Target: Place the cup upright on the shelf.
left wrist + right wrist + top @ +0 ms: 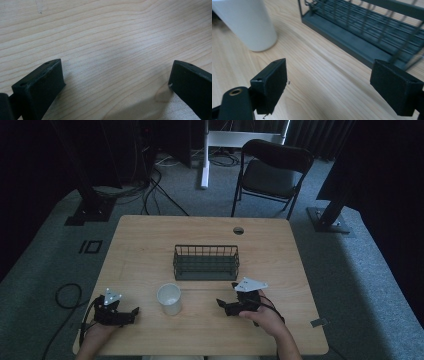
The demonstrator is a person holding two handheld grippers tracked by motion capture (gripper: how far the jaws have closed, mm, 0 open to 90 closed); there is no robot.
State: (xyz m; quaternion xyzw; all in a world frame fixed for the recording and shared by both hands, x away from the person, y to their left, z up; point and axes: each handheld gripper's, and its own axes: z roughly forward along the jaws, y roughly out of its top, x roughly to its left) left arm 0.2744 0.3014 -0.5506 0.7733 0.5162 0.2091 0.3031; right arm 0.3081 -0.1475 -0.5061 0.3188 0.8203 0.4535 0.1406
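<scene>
My right gripper (pixel 328 85) was wide open and empty, pointing at the white cup (pixel 247 22) beside the basket (pixel 206 262). I probably should slide in slowly. My left gripper (pixel 116 82) was open too.

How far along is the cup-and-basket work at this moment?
Nothing looks done: the white cup stands upright on the table, apart from the wire basket. In hand: the right gripper, open, points toward the cup; the left gripper rests open. Grasping is left.
</scene>
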